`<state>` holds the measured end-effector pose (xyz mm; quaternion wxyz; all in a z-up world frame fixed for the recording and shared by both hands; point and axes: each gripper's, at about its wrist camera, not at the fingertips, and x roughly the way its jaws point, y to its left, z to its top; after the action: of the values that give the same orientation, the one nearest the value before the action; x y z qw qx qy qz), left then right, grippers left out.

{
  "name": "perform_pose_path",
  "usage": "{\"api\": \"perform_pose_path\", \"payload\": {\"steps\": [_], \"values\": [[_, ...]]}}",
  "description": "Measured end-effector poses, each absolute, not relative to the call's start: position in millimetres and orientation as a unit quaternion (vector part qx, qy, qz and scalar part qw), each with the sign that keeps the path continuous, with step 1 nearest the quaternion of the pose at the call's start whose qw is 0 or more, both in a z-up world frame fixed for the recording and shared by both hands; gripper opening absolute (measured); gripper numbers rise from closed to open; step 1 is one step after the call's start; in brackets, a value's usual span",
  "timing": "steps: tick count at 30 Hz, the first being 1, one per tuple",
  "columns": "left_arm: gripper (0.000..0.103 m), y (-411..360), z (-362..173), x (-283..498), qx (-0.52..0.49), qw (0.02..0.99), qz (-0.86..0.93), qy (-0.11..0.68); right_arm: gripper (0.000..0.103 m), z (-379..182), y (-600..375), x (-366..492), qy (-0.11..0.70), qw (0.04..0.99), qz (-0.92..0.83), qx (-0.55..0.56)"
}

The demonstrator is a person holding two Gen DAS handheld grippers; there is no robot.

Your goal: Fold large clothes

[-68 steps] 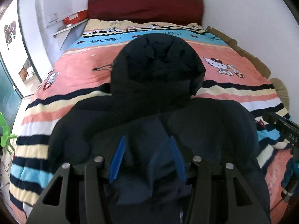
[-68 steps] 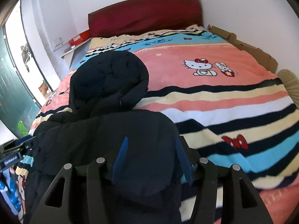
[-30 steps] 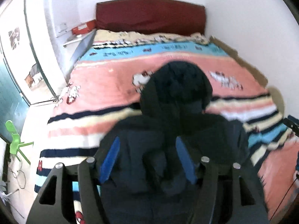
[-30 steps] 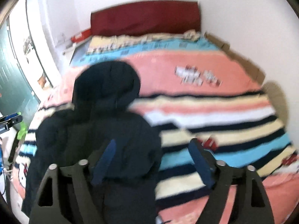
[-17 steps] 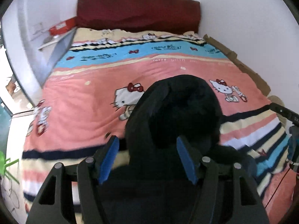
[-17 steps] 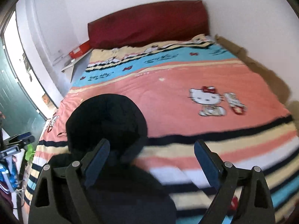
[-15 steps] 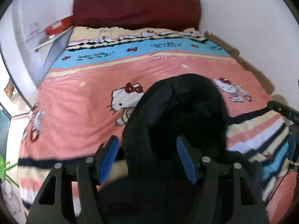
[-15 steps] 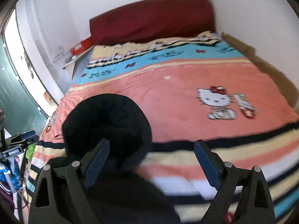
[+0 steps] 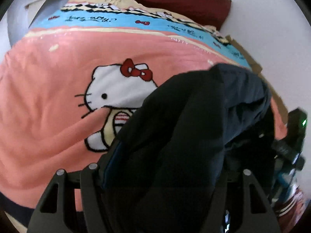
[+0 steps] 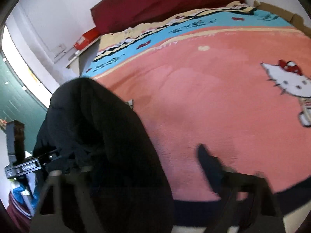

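Hood of jacket (image 9: 194, 136) now heaped, seemingly, between left tool (image 9: 161, 167) fingers.

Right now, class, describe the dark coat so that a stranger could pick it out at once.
Start at the bed with the pink cartoon-cat blanket and the red headboard. On the pink band lies a bulky coat. It is the only plain dark thing against the bright stripes and cats.

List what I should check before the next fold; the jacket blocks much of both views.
1. Left gripper grips the jacket: ok, fabric is bunched between its jaws.
2. Right gripper grips the jacket: not ok. Its jaws have just been closing, but one finger stands apart, with blanket showing in the gap.
3. Blanket ahead free of other things: ok.
4. Jacket layers lined up: cannot tell, the fabric hides them.
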<state>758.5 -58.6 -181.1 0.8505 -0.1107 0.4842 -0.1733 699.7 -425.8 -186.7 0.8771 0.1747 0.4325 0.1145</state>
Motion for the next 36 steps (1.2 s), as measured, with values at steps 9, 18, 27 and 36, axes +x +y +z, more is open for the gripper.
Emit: {"api": "perform_pose_path", "payload": {"steps": [9,18,27,36], "values": [[0.010,-74.6,-133.4,710.4,-0.023,0.876,-0.155,0.456,0.014,-152.5,-400.2,668.8,0.406,0.892,0.145,0.134],[0.009,-35.0,-47.1,562.5,-0.080,0.888,-0.195,0.409,0.013,-65.0,-403.3,540.7,0.367,0.900,0.189,0.141],[0.009,-12.1,-38.8,393.0,-0.087,0.886,-0.231,0.392,0.014,-43.8,-400.5,370.6,0.343,0.895,0.225,0.176],[0.009,-1.2,-51.2,316.4,-0.086,0.890,-0.227,0.386,0.014,-54.3,-374.6,282.0,0.354,0.891,0.221,0.177]]}}
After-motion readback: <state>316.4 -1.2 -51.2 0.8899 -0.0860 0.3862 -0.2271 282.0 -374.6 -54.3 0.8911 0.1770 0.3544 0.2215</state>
